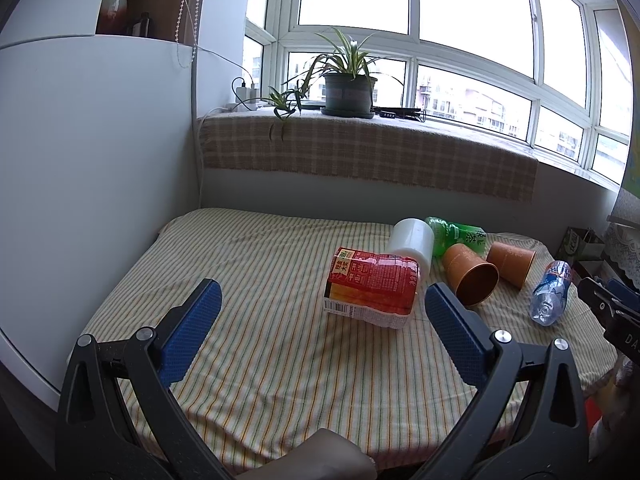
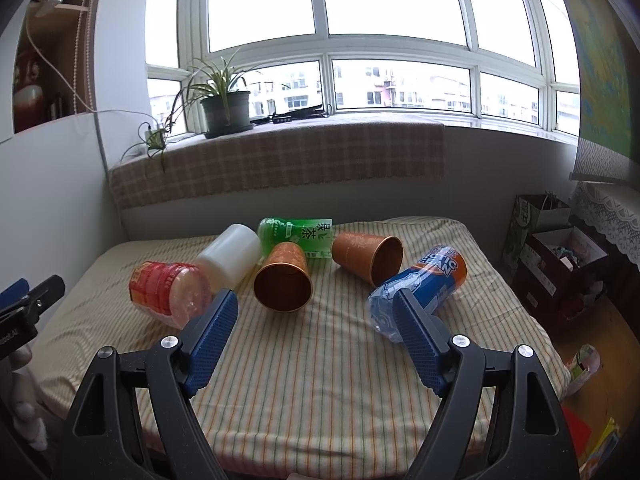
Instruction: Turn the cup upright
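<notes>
Two orange cups lie on their sides on the striped cloth. The nearer cup [image 2: 283,278] [image 1: 471,274] points its open mouth toward me. The second cup [image 2: 368,257] [image 1: 511,262] lies to its right. My right gripper [image 2: 316,310] is open and empty, a little short of the nearer cup. My left gripper [image 1: 322,300] is open and empty, over the cloth to the left of the cups, with the red bottle between its fingers in view. Each gripper's edge shows in the other's view.
A red-labelled bottle [image 1: 374,284], a white jar [image 1: 412,242], a green tea bottle [image 1: 458,234] and a blue-labelled bottle [image 2: 420,286] all lie around the cups. A potted plant [image 1: 346,86] stands on the window sill. Boxes and bags [image 2: 560,256] sit on the floor at the right.
</notes>
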